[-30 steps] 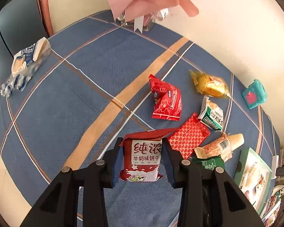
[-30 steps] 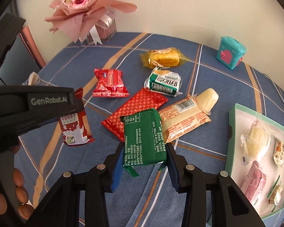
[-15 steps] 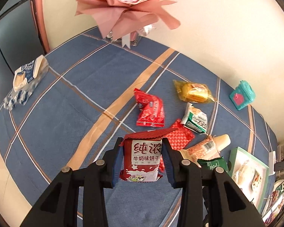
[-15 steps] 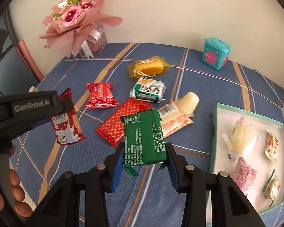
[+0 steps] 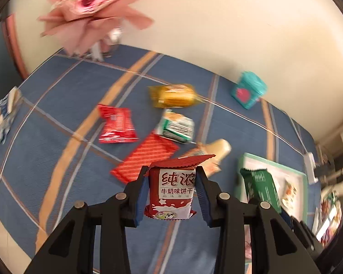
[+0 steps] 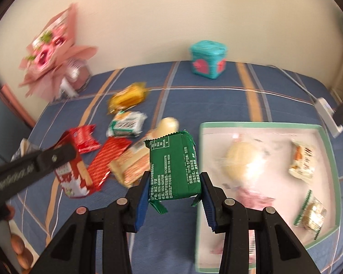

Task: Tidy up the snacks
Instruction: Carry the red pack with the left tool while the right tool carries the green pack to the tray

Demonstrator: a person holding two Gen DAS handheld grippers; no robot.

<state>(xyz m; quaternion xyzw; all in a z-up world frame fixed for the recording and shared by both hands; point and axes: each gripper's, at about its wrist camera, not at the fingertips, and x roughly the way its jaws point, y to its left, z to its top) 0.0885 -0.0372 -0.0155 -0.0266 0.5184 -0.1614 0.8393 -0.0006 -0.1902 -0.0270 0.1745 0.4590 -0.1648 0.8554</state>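
**Two packets in the air, tray waiting on the right**

Two snacks are off the cloth, one in each claw. Far left in the right wrist view, a pink bouquet (image 6: 54,61) stands against the wall at the back of the blue plaid tablecloth (image 6: 217,105). In front of it the loose pile lies on the cloth: a small red packet (image 6: 84,138), a long red wrapper (image 6: 107,159), a yellow-wrapped cake (image 6: 128,97), a white and green packet (image 6: 125,126) and an orange-striped pack (image 6: 135,167) with a cream end.

The left gripper (image 5: 171,196) has its jaws narrowed onto a red and white milk biscuit packet (image 5: 171,194), pads pressing its two sides, held clear above the pile. Next to the right, the right gripper (image 6: 175,187) is clamped the same way on a green packet (image 6: 173,169), which hangs just at the left rim of the mint-edged tray (image 6: 327,150). The tray already holds several wrapped snacks, among them a pale round bun (image 6: 244,162). A teal box (image 6: 208,59) sits well behind it near the wall.

The step in hand looks like the carry: both packets lifted and headed for the tray. Next, the green one needs to clear the rim and come down over a bare patch, beside the bun, before the jaws part; the biscuit packet has farther to go and should follow without crowding the right hand.
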